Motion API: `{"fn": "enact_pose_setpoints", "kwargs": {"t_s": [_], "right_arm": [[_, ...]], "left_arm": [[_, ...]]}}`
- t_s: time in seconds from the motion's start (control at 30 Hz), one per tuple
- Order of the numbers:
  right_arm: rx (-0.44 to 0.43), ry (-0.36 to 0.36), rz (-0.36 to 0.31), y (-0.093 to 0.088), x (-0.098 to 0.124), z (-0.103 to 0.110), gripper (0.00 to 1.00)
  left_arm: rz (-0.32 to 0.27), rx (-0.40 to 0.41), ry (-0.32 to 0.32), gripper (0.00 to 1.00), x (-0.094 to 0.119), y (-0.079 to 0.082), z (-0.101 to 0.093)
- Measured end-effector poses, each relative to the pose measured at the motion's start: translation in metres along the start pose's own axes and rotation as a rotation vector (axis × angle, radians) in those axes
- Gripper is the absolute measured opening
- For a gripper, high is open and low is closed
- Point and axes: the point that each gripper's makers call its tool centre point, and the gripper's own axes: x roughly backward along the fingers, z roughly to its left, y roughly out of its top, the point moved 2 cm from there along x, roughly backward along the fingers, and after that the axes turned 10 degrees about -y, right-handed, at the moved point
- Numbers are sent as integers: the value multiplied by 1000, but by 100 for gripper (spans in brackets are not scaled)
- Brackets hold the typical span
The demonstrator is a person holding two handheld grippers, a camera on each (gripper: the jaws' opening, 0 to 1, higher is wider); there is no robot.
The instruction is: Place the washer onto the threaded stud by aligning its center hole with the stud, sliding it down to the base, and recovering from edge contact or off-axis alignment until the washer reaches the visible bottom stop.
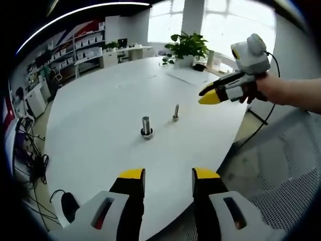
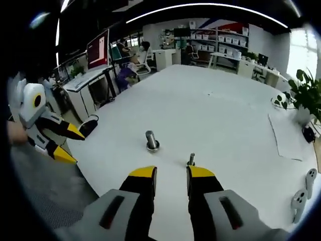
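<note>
Your left gripper [image 1: 168, 174], with yellow-tipped black jaws, hangs released above the near edge of the large white oval counter [image 1: 100, 125], nothing between its jaws. Out on the counter stands a thick upright grey metal threaded stud [image 1: 146, 126] with a ring-shaped collar at its base; whether that collar is the washer or part of the stud is too small to tell. Near it, apart, stands a thinner upright grey bolt [image 1: 176, 112]. In the left gripper view, your right gripper [image 1: 213, 94] comes in from the right over the counter's edge, held in a hand [image 1: 266, 88]; its jaws look nearly together, but whether they pinch anything cannot be told. In the right gripper view, that gripper [image 2: 171, 173] shows a gap between its jaws, and the thin bolt [image 2: 191, 159] stands just beyond their tips, its foot hidden. The thick stud [image 2: 151, 140] sits farther out. Your left gripper [image 2: 67, 143] enters at the left, partly cut off.
</note>
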Motion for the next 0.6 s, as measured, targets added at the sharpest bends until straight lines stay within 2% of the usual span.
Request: {"fn": "enact_pose_setpoints", "kwargs": {"t_s": [0.3,0.43,0.6], "right_arm": [[-10,-19,-31,0,22,10,28],[-21,-29,-29,-6,24,10,28],[-16,-34,-23,-9,23,11,28]], "left_arm": [[-68,4,25,36,8,13,5],[-115,10,27,37,11,21,4],[-136,1,34,37,12,25,5]]}}
